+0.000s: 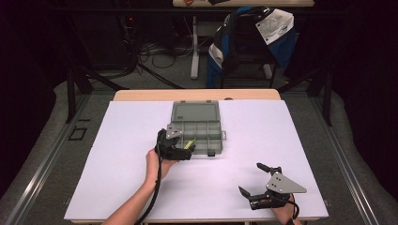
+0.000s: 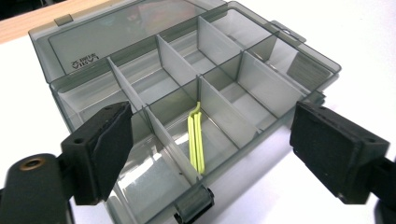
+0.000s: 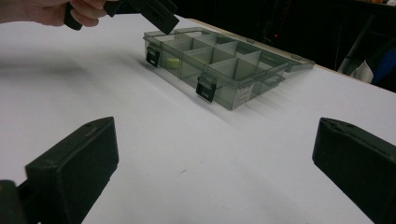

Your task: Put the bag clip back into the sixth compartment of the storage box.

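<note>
A grey see-through organizer box (image 1: 196, 126) lies open on the white tabletop, its lid (image 2: 121, 32) folded back. A thin yellow-green looped item (image 2: 196, 140) lies in a front compartment of the box. My left gripper (image 1: 185, 149) hovers over the box's near left corner, open, and nothing sits between its pads (image 2: 105, 149). In the right gripper view the box (image 3: 219, 65) stands far off, with the left gripper (image 3: 154, 11) and the hand holding it above its end. My right gripper (image 1: 249, 178) rests near the front right of the table, open and empty.
The white table cover (image 1: 131, 178) spreads around the box, with a strip of wooden table edge (image 1: 197, 94) behind it. Beyond the table stands a chair with a blue and white jacket (image 1: 253, 33). Cables (image 1: 155, 51) lie on the floor.
</note>
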{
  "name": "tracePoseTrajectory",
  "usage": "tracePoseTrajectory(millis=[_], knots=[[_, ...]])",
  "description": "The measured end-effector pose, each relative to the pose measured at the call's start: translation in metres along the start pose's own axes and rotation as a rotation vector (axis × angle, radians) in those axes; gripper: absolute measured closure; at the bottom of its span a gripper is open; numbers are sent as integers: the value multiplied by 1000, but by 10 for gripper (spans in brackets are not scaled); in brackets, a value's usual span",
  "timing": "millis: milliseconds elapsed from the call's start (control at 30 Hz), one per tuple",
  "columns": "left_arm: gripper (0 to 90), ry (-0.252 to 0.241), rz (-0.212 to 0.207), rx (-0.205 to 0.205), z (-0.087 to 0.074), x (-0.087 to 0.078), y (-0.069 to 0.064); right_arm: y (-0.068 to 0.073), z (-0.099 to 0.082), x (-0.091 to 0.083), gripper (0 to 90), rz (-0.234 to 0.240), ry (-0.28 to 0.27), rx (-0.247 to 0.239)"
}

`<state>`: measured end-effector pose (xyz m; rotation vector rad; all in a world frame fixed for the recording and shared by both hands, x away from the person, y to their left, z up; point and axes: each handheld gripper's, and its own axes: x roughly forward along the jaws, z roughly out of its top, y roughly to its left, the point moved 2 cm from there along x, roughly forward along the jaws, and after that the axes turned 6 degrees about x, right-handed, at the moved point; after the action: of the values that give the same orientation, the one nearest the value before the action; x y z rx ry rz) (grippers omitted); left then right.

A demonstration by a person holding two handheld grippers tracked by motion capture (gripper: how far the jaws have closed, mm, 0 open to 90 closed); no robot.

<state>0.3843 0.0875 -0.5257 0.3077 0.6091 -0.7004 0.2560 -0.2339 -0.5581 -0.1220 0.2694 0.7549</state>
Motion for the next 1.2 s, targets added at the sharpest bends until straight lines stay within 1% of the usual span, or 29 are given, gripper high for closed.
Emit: tracePoseTrajectory(millis=[33, 67, 167, 200, 267, 300, 333, 367, 400, 433, 467, 500, 567, 600, 633, 700, 767, 833, 867, 900, 1000, 1167, 1200], knots=[[120, 0, 0, 0, 0, 0, 0, 0, 0, 0, 0, 0, 0, 0], [119, -3, 2, 9, -1, -4, -1, 0, 0, 0, 0, 0, -2, 2], [116, -4, -1, 12, -2, -8, -1, 0, 0, 0, 0, 0, -1, 2], [114, -4, -3, 16, -3, -11, -1, 0, 1, 0, 0, 2, 0, -5], [113, -10, -1, 20, -6, -17, -1, 1, 0, 1, 0, 3, -6, -4], [113, -10, -1, 20, -6, -17, -1, 1, 0, 1, 0, 3, -6, -4], [113, -12, -1, 26, -8, -23, -1, 0, -1, 1, 0, 2, 2, -1], [113, -12, -1, 26, -8, -23, -1, 0, -1, 1, 0, 2, 2, -1], [112, -18, 4, 33, -11, -28, -1, 0, 0, 0, 0, 1, 2, 0], [112, -18, 4, 33, -11, -28, -1, 0, 0, 0, 0, 1, -3, 0], [112, -21, 2, 35, -14, -34, -1, 1, 1, 0, 0, 0, -1, -5], [112, -21, 2, 35, -14, -34, -1, 1, 1, 0, 0, 0, -1, -5], [112, -25, 5, 37, -18, -40, -1, 1, 0, 1, 0, 3, -2, -3], [111, -32, 10, 42, -21, -45, -1, 1, 0, 2, 0, 3, -1, -3], [111, -32, 10, 42, -21, -45, -1, 1, 0, 2, 0, 3, -1, -3], [110, -37, 13, 48, -24, -52, -1, 1, 0, 2, 0, 2, 5, -2], [110, -42, 31, 50, -29, -59, -1, 1, 0, 1, 0, 1, 6, -2], [110, -46, 32, 48, -31, -61, 0, 1, 0, 1, 0, 1, 6, 1], [110, -42, 37, 55, -34, -65, 0, 1, 0, 1, 0, 1, 4, 2], [110, -42, 37, 55, -34, -65, 0, 1, 0, 1, 0, 1, 5, 1], [110, -40, 47, 65, -41, -73, 1, 1, 0, 2, 0, 1, 5, -1], [110, -47, 57, 61, -49, -81, 2, 1, 0, 2, 0, -1, 6, 3], [110, -46, 63, 61, -53, -85, 2, 1, 0, 2, 0, -1, 6, 2]])
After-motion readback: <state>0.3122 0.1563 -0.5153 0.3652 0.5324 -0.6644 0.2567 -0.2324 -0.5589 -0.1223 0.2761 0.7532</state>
